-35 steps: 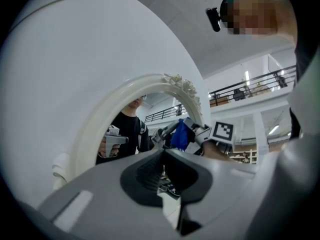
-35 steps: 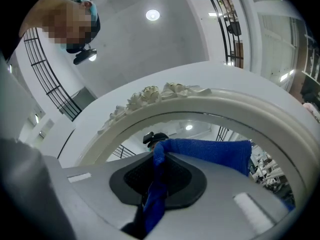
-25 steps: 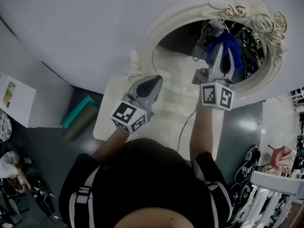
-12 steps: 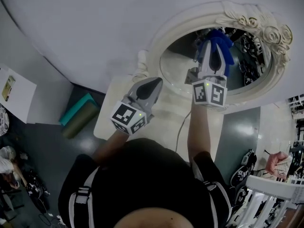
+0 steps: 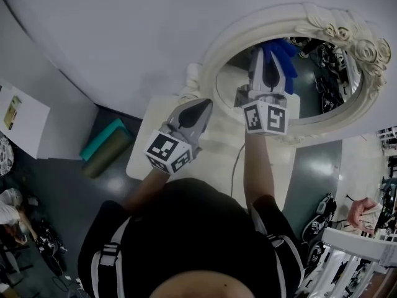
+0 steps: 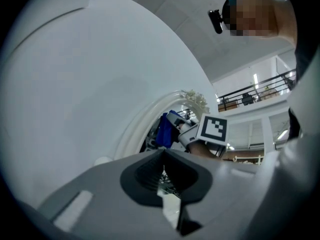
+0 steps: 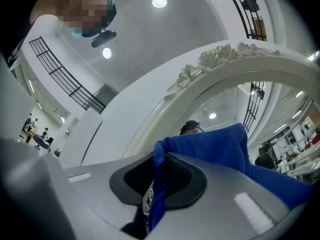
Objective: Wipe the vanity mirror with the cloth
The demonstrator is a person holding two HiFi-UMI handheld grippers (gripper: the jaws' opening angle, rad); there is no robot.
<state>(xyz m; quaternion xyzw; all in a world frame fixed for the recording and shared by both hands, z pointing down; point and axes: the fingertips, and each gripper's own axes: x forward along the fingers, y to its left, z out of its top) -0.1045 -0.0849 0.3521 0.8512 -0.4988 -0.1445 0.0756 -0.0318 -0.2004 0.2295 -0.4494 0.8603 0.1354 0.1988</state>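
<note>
The blue cloth (image 7: pixel 220 144) is pinched in the closed jaws of the right gripper (image 7: pixel 159 176) and held against the vanity mirror (image 5: pixel 322 92) just ahead of its tips, the left gripper (image 6: pixel 162 176) is closed with nothing in it, and the glass could be knocked by the hard jaws if it is pushed too hard.

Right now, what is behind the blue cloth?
The vanity mirror, its glass ringed by a white carved frame. The right hand-held gripper holds the cloth in front, so the glass behind the cloth is hidden.
</note>
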